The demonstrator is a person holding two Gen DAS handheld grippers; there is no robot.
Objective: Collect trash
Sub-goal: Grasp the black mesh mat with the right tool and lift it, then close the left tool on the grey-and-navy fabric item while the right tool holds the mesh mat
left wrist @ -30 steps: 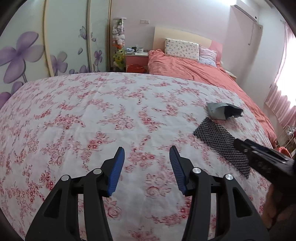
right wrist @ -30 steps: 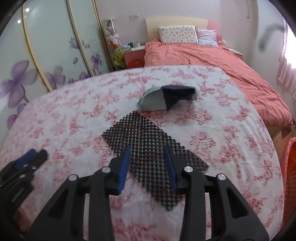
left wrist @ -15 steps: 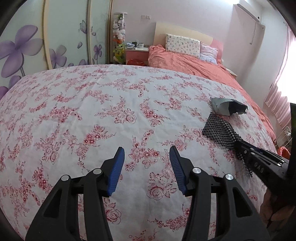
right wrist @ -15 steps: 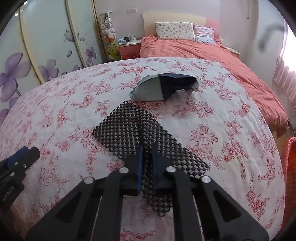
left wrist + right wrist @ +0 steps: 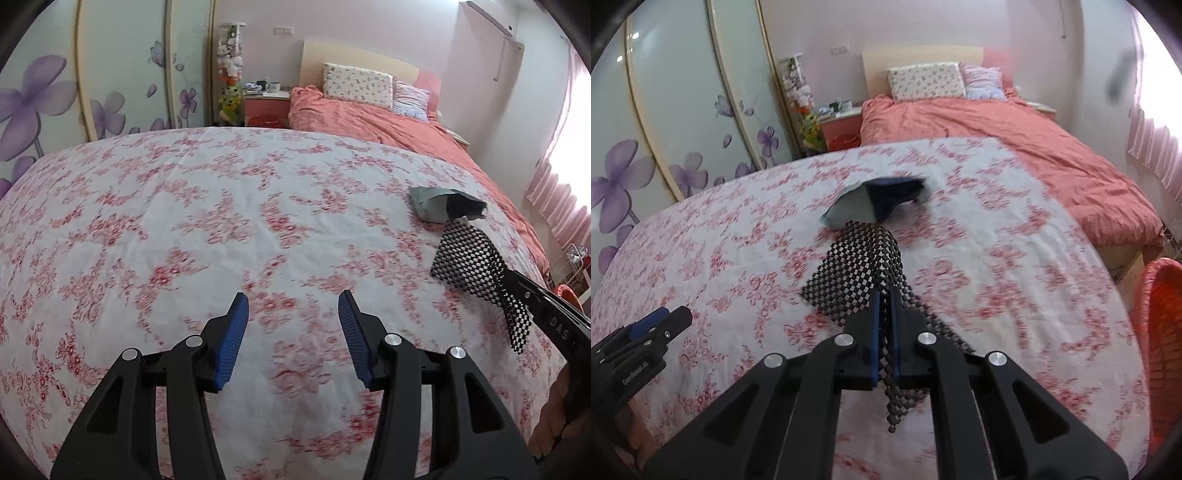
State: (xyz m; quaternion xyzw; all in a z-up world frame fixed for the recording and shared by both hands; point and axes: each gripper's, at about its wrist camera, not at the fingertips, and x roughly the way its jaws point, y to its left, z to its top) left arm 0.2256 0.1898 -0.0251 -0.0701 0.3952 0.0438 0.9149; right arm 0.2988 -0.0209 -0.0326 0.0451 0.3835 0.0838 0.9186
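- Up close, from the left wrist camera: the left gripper (image 5: 293, 334) hangs over a floral bedspread (image 5: 207, 229), its two blue-padded fingers (image 5: 232, 341) about half apart with nothing between them.
- Over at the right edge of that view, the right gripper (image 5: 515, 286) pinches a piece of black mesh matting (image 5: 467, 260), which is bunched at the grip and mostly lifted off the cloth (one loose end dangles below the fingers). A hand (image 5: 557, 417) shows at the lower right corner.
- Just beyond the mesh, a crumpled grey bag (image 5: 439, 208) with a dark open mouth lies on the bedspread.
- Further back are a bed with a coral duvet (image 5: 369, 118) and a wardrobe with purple flower doors (image 5: 55, 99).
- Now from the right wrist camera: the right gripper (image 5: 884, 334) has clamped its blue pads nearly together on the black mesh matting (image 5: 860, 266), which fans out ahead of the fingers and hangs in a strip beneath them.
- The grey bag (image 5: 849, 212) sits right behind the far edge of the mesh; whether they touch I cannot tell.
- An orange basket (image 5: 1161, 332) stands at the right edge, off the bedspread (image 5: 1015, 295).
- The left gripper (image 5: 657, 321) shows at the lower left.
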